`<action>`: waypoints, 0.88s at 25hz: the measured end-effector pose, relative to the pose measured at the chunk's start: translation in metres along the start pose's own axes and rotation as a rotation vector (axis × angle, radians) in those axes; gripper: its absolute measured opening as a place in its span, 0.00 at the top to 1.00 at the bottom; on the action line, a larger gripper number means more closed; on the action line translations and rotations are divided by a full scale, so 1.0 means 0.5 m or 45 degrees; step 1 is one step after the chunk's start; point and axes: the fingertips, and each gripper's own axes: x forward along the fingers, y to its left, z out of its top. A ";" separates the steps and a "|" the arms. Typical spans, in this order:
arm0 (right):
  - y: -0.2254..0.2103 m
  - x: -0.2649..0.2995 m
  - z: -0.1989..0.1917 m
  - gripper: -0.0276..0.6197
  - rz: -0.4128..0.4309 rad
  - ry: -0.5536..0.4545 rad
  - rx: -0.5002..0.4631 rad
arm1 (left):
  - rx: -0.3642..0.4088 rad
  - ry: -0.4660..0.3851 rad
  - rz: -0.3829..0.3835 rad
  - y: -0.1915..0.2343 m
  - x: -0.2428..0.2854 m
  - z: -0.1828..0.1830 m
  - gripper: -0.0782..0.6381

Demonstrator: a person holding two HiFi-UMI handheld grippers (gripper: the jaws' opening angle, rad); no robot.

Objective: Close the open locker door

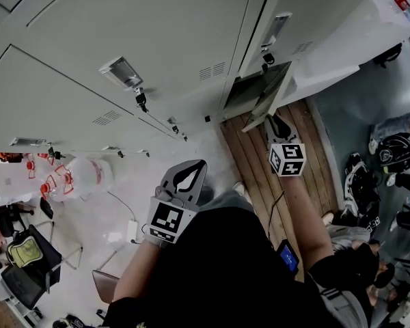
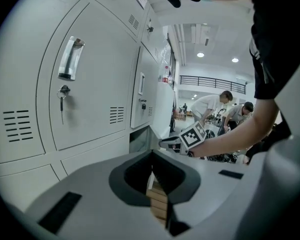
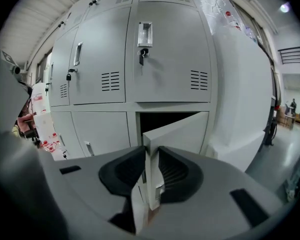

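**A:** Head view: where is the door?
**B:** The locker door (image 1: 268, 91) stands ajar, low in the bank of grey lockers (image 1: 123, 39) and just above the plank floor (image 1: 260, 169). My right gripper (image 1: 276, 125) is at its free edge. My left gripper (image 1: 190, 176) hangs well apart from it, in front of shut lockers.

**A:** Left gripper view?
**B:** My jaws are pressed together with nothing between them.

**A:** Right gripper view?
**B:** My jaws are clamped on the door's free edge, one on each face. The dark compartment (image 3: 165, 118) shows behind.
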 end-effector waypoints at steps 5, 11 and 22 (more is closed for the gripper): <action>0.038 0.056 0.024 0.80 -0.006 -0.005 -0.024 | -0.025 -0.003 0.054 0.043 -0.020 -0.006 0.86; 0.070 0.122 0.052 0.80 0.040 -0.024 -0.020 | -0.060 0.009 0.117 0.081 -0.039 -0.025 0.86; 0.105 0.225 0.073 0.80 0.141 -0.006 -0.077 | -0.105 0.041 0.213 0.123 -0.063 -0.054 0.86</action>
